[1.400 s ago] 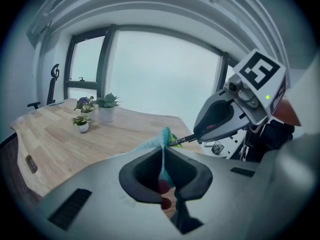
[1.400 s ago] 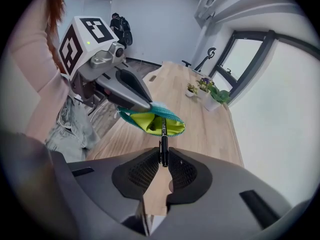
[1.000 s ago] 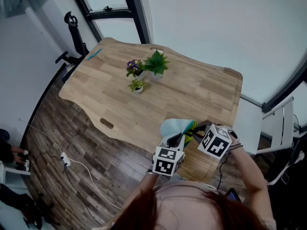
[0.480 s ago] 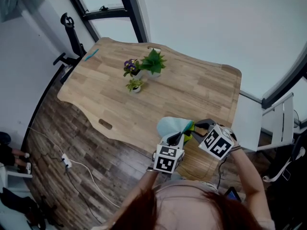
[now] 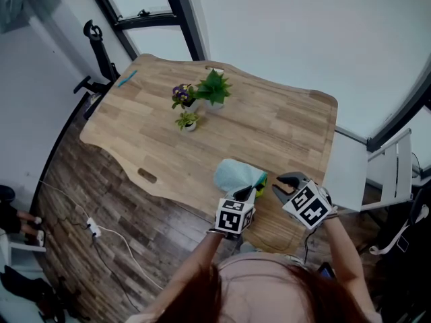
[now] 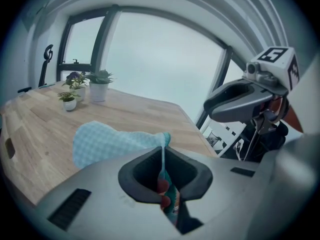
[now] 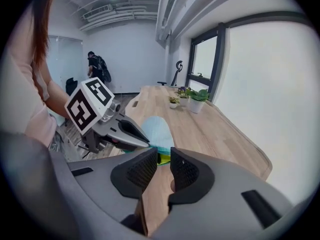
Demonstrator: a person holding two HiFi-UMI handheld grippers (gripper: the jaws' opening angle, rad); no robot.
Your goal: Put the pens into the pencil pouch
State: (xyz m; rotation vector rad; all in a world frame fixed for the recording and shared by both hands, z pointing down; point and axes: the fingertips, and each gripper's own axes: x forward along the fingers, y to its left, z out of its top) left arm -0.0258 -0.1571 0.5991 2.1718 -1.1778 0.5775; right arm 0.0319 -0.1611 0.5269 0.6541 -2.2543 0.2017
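A pale blue checked pencil pouch lies on the wooden table near its front edge. My left gripper is shut on the pouch's near edge, and the cloth runs pinched between that gripper's pads. Green and yellow pen ends poke out of the pouch mouth. My right gripper hovers just right of the pouch. Its jaws stand apart and are closing, with only bare table showing between them. The left gripper's tip sits just beyond them.
Three small potted plants stand near the far side of the table. A teal pen-like thing lies at the far left corner. A white chair stands off the table's right end, and a cable runs over the floor.
My left gripper has sunk with the pouch, which now rests lower on the table. The right gripper has drawn back a little from the pouch mouth and rolled.
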